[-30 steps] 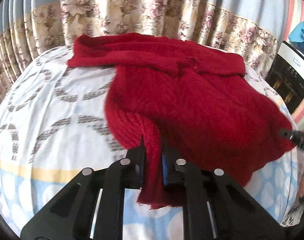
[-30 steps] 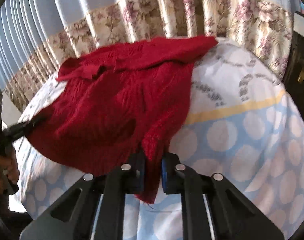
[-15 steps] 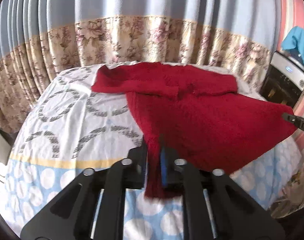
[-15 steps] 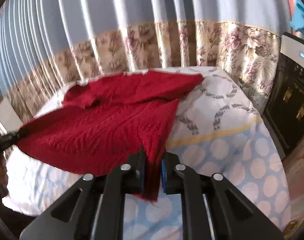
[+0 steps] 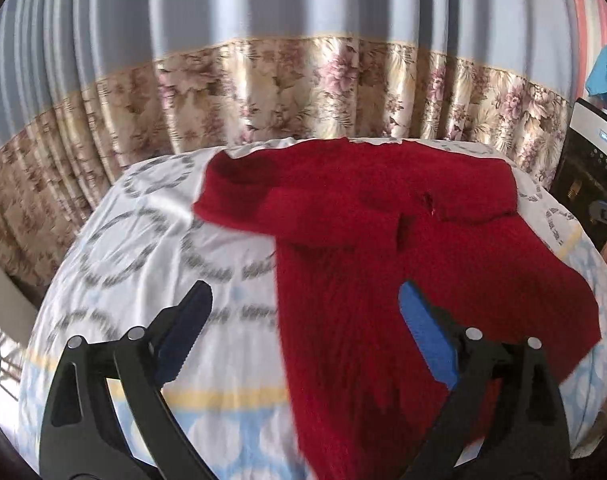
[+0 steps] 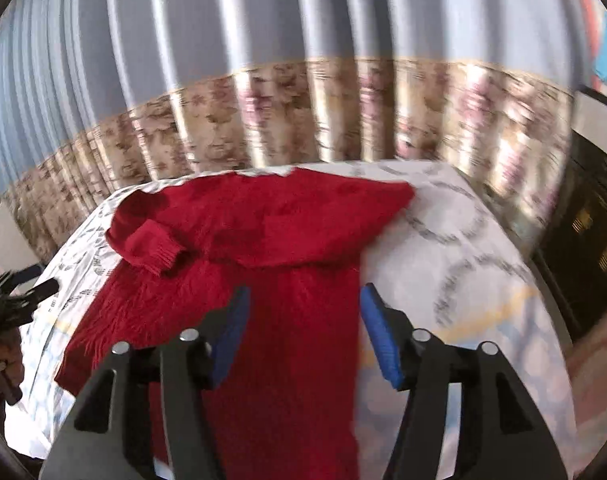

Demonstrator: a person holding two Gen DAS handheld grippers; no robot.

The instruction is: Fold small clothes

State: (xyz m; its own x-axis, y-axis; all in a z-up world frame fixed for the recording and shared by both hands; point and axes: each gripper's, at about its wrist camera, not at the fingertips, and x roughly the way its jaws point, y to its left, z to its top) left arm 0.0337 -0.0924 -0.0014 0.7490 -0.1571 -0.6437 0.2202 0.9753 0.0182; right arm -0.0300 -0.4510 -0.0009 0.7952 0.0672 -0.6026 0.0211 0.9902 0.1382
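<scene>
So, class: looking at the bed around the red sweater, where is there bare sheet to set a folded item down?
Bare sheet lies between the red sweater and the curtain on the left gripper's side, and again beside the sweater under the right gripper, toward the dark cabinet. The middle is crowded with the sweater. Both grippers' jaws are opening, gripping nothing.

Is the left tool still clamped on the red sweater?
No, the left tool is opening, its blue pads clear of the red sweater lying on the bed.

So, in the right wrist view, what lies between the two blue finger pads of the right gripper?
In the right wrist view, only the red sweater shows between the opening jaws of the right gripper; neither pad touches it.
</scene>
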